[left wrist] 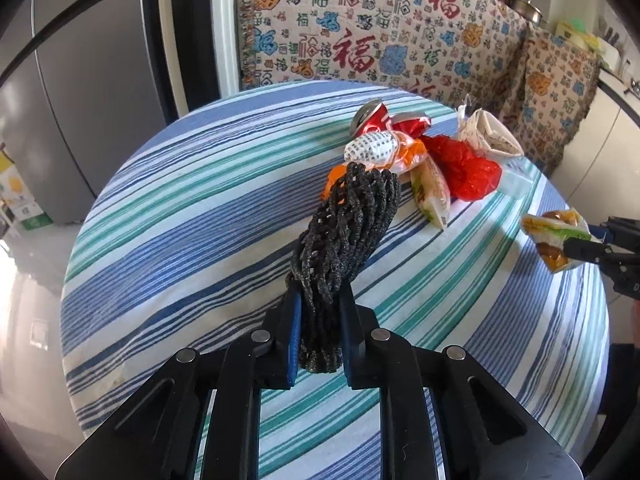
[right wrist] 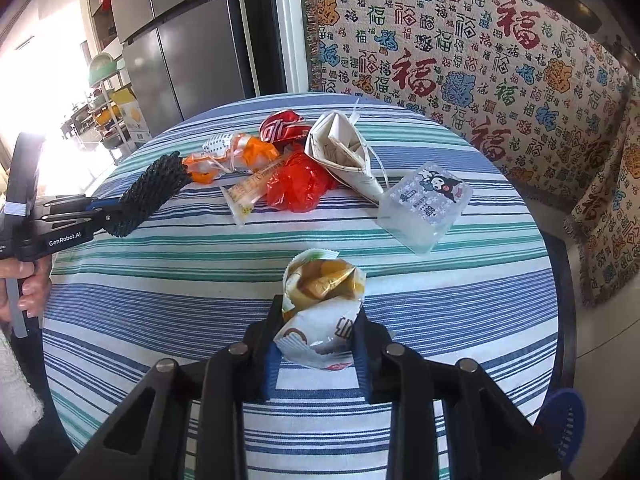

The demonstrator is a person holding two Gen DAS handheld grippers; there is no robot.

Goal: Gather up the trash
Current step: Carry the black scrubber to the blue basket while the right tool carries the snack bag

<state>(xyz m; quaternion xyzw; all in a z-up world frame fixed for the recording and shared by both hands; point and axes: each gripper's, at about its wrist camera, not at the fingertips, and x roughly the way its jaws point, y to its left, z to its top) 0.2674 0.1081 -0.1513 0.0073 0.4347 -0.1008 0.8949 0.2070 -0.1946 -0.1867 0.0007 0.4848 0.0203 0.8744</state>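
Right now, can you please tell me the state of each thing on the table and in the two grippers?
left gripper: shut on black foam net
black foam net: held, lifted
right gripper: shut on snack wrapper
snack wrapper: held, crumpled
red plastic bag: crumpled, on table
folded paper box: open, lying on its side
clear plastic cup: tipped over
red can: crushed
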